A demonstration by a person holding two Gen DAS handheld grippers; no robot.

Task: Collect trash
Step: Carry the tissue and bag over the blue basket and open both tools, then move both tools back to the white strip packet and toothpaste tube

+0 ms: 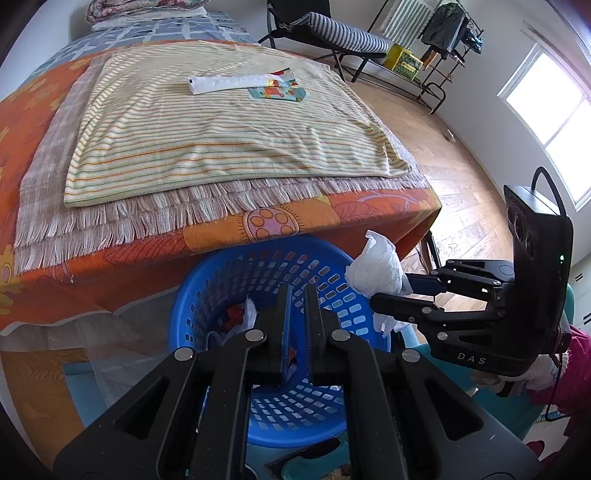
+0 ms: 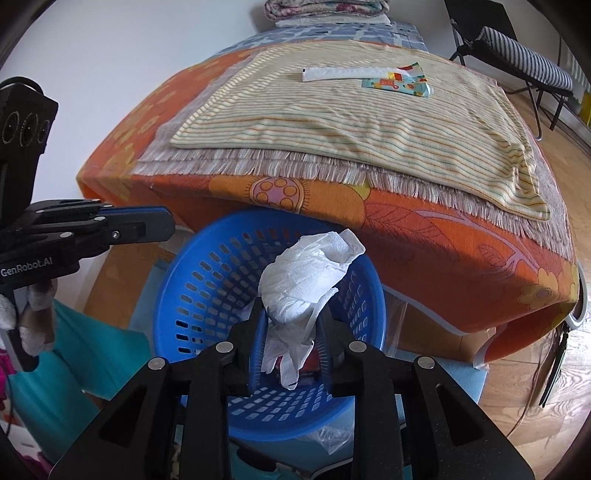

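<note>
A blue perforated basket [image 1: 221, 273] [image 2: 192, 266] stands on the floor against the front of the bed, with red and white scraps inside [image 1: 240, 314]. My right gripper [image 2: 291, 314] [image 1: 388, 291] is shut on a crumpled white tissue [image 2: 306, 280] [image 1: 376, 266] and holds it over the basket's right rim. My left gripper [image 1: 298, 291] [image 2: 162, 221] hangs over the basket with its jaws nearly together and nothing between them. On the bed's striped cloth lie a white tube [image 1: 229, 83] [image 2: 343, 74] and a colourful wrapper [image 1: 279, 90] [image 2: 400, 83].
The bed [image 1: 92, 258] has an orange flowered cover, a fringed mat and a striped cloth [image 1: 221, 140]. A striped folding chair [image 1: 332, 33] and a clothes rack [image 1: 447, 29] stand across the wooden floor [image 1: 454, 184]. A teal mat [image 2: 81, 354] lies beside the basket.
</note>
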